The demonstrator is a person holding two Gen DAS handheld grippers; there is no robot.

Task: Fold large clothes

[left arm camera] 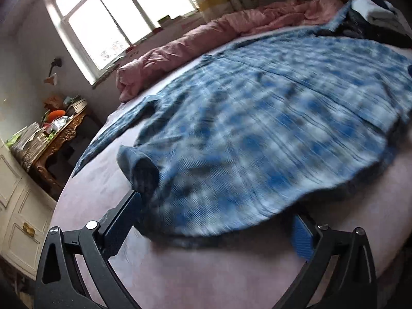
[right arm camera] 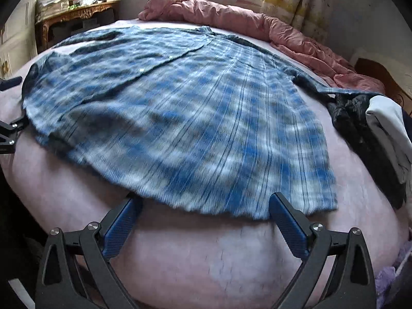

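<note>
A large blue plaid shirt (left arm camera: pixel 257 128) (right arm camera: pixel 180 116) lies spread flat on the bed, blurred by motion. In the left wrist view my left gripper (left arm camera: pixel 217 206) is open at the shirt's near edge, and the hem drapes over both fingertips. A rolled cuff (left arm camera: pixel 139 164) sits just beyond its left finger. In the right wrist view my right gripper (right arm camera: pixel 204 200) is open at the hem, jaws wide, with the cloth edge lying between and over the tips. The left gripper (right arm camera: pixel 10 128) shows at the shirt's left side in that view.
The pale pink bed sheet (left arm camera: pixel 206 270) (right arm camera: pixel 206 257) is bare near me. A pink duvet (left arm camera: pixel 206 38) (right arm camera: pixel 257 25) is bunched along the far side. Dark and white clothes (right arm camera: pixel 373 128) are piled at the right. A cluttered carved table (left arm camera: pixel 51 134) stands by the bed.
</note>
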